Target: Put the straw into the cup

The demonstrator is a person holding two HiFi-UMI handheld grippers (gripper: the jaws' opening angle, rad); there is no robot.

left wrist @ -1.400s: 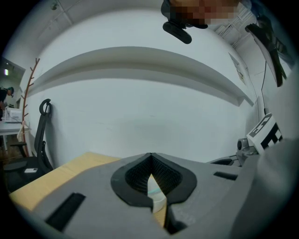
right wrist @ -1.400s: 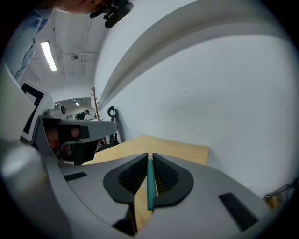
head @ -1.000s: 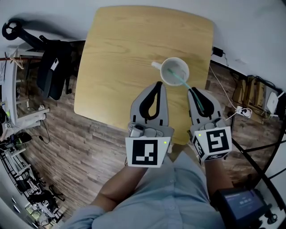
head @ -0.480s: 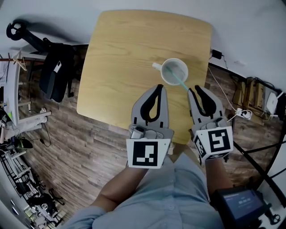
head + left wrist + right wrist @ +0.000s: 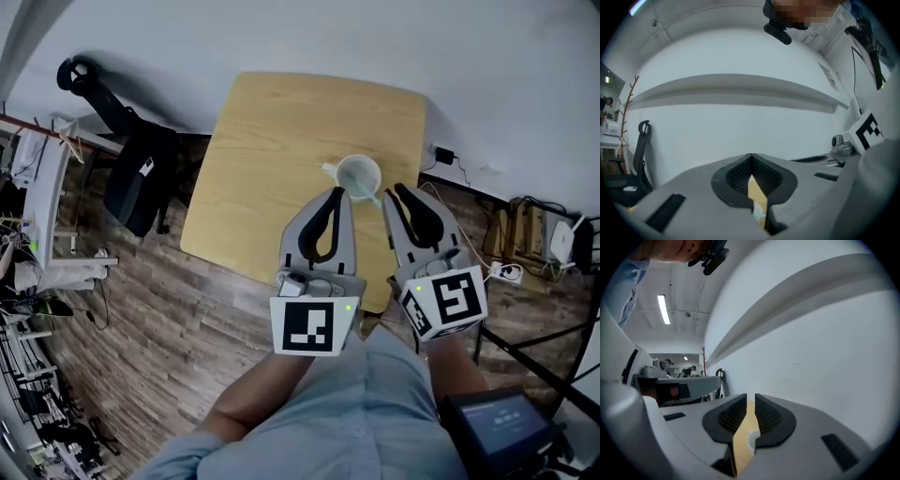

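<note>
A white cup (image 5: 357, 174) stands on the wooden table (image 5: 272, 141), near its right front part. A teal straw (image 5: 372, 193) leans out of the cup toward the lower right. My left gripper (image 5: 335, 191) is shut and empty, its tips just in front of the cup. My right gripper (image 5: 392, 195) is open and empty, to the right of the straw's upper end and apart from it. In the right gripper view the cup (image 5: 751, 439) and table (image 5: 739, 446) show through the gap below the gripper (image 5: 750, 397). The left gripper (image 5: 751, 155) has its tips touching.
A black bag (image 5: 141, 183) hangs on a chair left of the table. A dark wheeled stand (image 5: 86, 82) is at the back left. Cables and a power strip (image 5: 507, 272) lie on the wood floor at right. A white wall runs behind the table.
My right gripper opened and let go of the straw, which stays in the cup. Both grippers and the view have pulled up and back from the table.
</note>
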